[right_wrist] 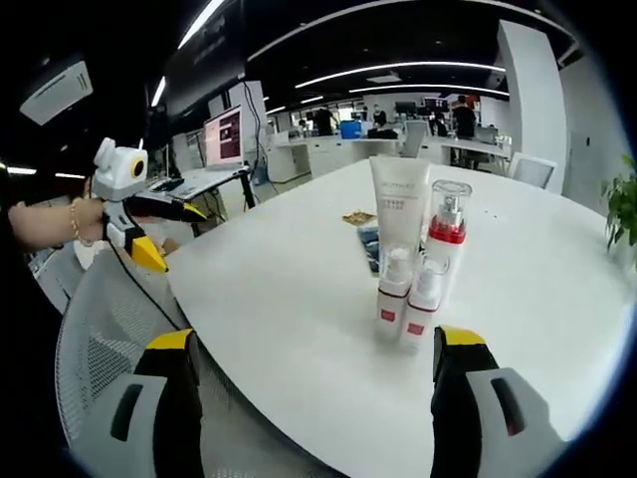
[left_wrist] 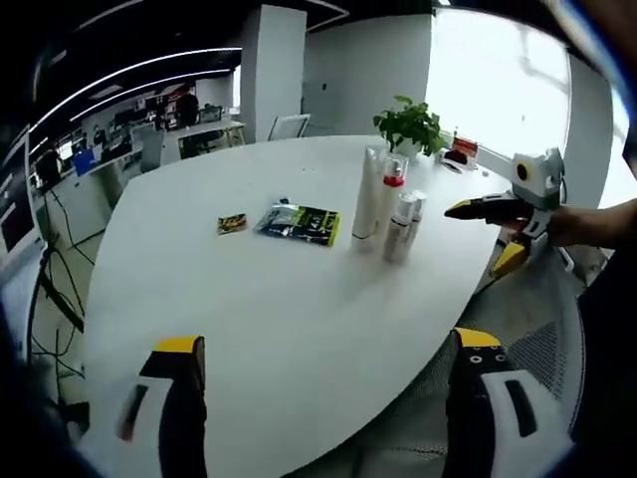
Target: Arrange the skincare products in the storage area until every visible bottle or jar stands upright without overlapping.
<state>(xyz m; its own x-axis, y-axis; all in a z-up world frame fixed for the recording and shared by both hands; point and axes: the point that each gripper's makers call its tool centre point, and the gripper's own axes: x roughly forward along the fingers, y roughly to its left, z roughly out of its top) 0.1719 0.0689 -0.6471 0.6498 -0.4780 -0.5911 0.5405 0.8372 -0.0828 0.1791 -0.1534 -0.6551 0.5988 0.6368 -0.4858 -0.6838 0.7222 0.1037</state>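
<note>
On the white bench [right_wrist: 299, 299], the tall tube [right_wrist: 400, 204], the red-collared pump bottle [right_wrist: 447, 231] and two small bottles [right_wrist: 406, 299] stand upright, clustered without overlap, beside the sachets [left_wrist: 299, 223]; left gripper [left_wrist: 328, 349] and right gripper [right_wrist: 314, 344] hang wide and empty, so the arrangement appears complete, needing only verification.

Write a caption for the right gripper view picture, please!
Four skincare bottles stand upright together on the white table, between the open right gripper jaws.
</note>
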